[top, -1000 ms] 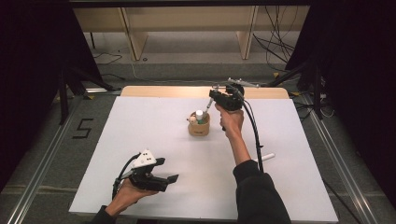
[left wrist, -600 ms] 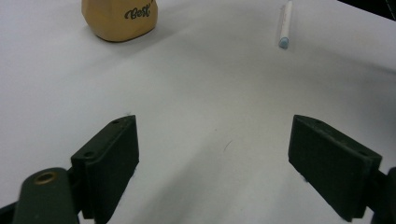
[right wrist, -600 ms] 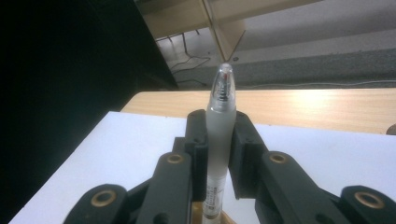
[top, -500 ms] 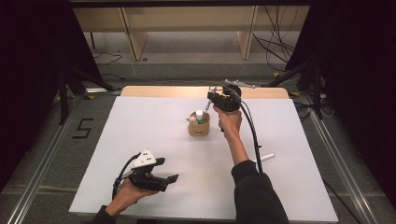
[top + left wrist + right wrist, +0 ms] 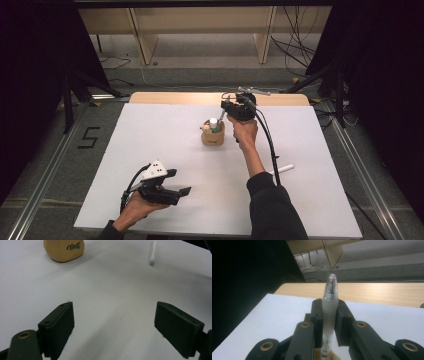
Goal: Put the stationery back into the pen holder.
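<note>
A tan cup (image 5: 213,137) with lettering stands mid-table and holds a white-capped item (image 5: 214,122); its base shows in the left gripper view (image 5: 64,250). Just above and right of the cup is my right gripper (image 5: 226,107), shut on a frosted clear pen (image 5: 329,312). The pen stands upright between the pads, its lower end at the cup's rim. My left gripper (image 5: 179,182) rests at the near left of the white table (image 5: 150,140). Its jaws are wide open with nothing between them (image 5: 115,322).
A white pen (image 5: 282,169) lies on the table to the right of the right forearm, also seen far off in the left gripper view (image 5: 152,252). A wooden strip (image 5: 175,98) runs along the table's far edge. Cables and wooden legs lie on the floor beyond.
The right gripper with the pen has edged slightly down and left toward the cup. The left gripper has stayed where it was.
</note>
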The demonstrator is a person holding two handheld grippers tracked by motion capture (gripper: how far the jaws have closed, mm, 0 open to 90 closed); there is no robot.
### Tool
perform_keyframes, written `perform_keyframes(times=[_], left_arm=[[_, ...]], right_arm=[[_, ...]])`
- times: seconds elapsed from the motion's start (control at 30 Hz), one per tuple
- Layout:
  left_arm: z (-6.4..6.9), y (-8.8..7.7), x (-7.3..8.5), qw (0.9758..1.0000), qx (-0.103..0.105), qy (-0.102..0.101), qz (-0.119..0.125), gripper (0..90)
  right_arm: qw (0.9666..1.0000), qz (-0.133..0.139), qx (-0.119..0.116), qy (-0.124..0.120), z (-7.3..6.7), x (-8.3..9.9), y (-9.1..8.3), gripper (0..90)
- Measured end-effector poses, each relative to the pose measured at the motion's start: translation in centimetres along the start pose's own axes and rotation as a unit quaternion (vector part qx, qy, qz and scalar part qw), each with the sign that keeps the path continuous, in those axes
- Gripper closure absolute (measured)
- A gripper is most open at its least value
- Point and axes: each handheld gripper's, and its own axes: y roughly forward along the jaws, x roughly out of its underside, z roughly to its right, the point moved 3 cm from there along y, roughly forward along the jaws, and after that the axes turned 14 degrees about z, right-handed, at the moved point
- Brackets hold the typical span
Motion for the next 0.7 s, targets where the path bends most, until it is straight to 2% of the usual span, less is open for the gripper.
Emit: perform_keyframes(times=[0.17,0.27,0.4,0.7], left_arm=[[-0.1,0.0,0.0,1.0000,-0.001,0.000,0.000,15.7],[-0.1,0.0,0.0,1.0000,-0.002,0.000,0.000,15.8],[-0.1,0.0,0.0,1.0000,-0.001,-0.001,-0.001,15.8],[-0.1,0.0,0.0,1.0000,-0.002,-0.001,-0.001,15.8]], right_arm=[[0.9999,-0.006,-0.003,-0.008,-0.2,0.2,0.1,78.9],[0.9998,-0.003,-0.015,0.007,-0.1,0.1,0.1,69.5],[0.9993,0.008,-0.033,0.016,-0.3,-0.4,-0.3,60.5],[0.9989,0.010,-0.041,0.018,0.5,-1.3,-1.9,52.8]])
